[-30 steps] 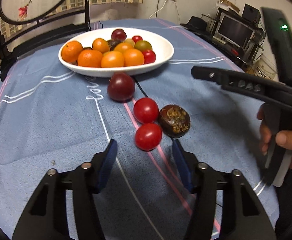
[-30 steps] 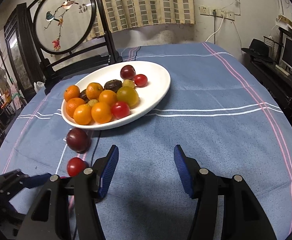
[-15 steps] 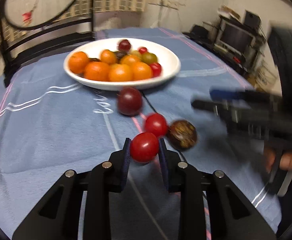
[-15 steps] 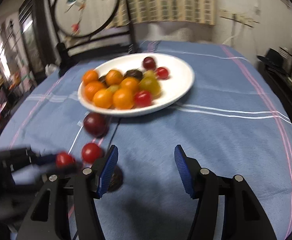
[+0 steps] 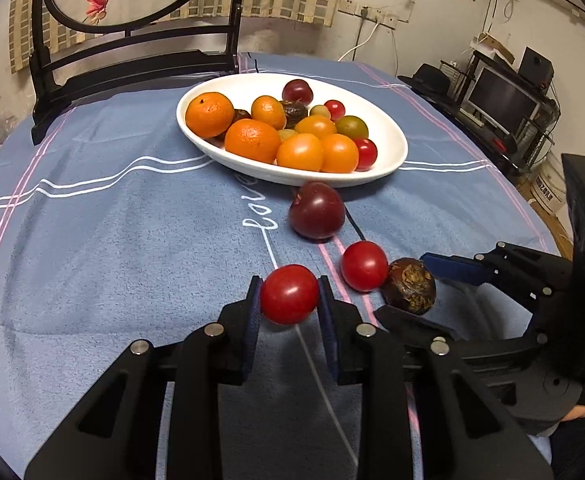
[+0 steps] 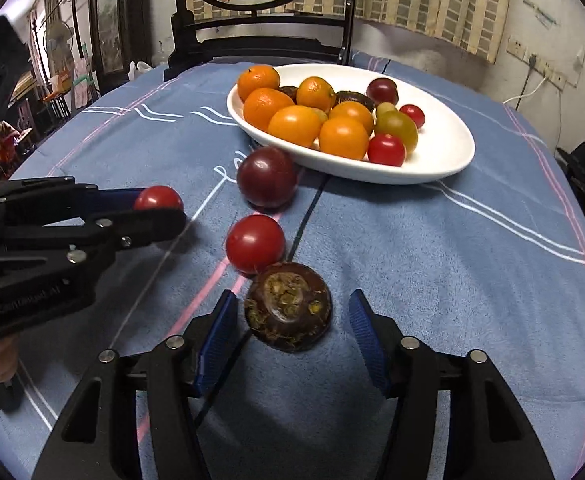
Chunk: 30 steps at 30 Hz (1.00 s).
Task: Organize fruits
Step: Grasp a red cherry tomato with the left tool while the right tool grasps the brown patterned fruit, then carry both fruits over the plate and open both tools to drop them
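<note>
My left gripper [image 5: 290, 306] pinched a red tomato [image 5: 289, 294] at lower centre of the left view. My right gripper [image 6: 290, 326] was spread w/ the brown fruit [image 6: 287, 306] between its fingers, not gripped. Second tomato [image 6: 254, 244] and plum [image 6: 267, 176] sat mid-frame; white bowl [image 6: 448, 152] upper right.

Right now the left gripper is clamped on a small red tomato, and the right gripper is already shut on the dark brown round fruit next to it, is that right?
Not quite. The left gripper does clamp the small red tomato, but the right gripper is open: in the right wrist view its blue pads stand apart on either side of the dark brown round fruit, with visible gaps.
</note>
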Each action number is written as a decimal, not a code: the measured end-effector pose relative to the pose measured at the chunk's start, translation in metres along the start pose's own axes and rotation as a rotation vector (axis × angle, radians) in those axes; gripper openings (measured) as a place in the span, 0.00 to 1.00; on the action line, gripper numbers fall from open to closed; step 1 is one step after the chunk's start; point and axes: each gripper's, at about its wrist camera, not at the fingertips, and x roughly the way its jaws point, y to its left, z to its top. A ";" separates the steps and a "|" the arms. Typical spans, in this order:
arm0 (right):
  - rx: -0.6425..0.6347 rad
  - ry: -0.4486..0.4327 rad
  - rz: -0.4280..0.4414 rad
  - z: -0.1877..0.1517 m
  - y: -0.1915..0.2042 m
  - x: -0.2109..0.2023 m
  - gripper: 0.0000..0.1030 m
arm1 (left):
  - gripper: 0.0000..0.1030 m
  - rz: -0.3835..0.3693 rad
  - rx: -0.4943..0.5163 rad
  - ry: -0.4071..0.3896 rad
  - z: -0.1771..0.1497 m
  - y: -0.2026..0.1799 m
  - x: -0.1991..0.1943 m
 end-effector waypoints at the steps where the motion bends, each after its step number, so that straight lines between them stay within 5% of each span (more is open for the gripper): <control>1: -0.008 -0.003 -0.017 0.000 0.001 -0.001 0.44 | 0.26 0.001 -0.003 0.000 0.000 0.001 0.000; 14: 0.111 -0.127 0.043 0.011 -0.030 -0.038 0.42 | 0.26 -0.028 0.015 -0.021 0.013 -0.011 -0.014; 23: 0.249 -0.227 0.039 0.055 -0.073 -0.054 0.42 | 0.26 -0.003 0.032 -0.065 0.072 -0.019 -0.019; 30: 0.298 -0.211 0.077 0.100 -0.087 -0.012 0.42 | 0.26 0.046 -0.013 -0.072 0.118 -0.005 0.013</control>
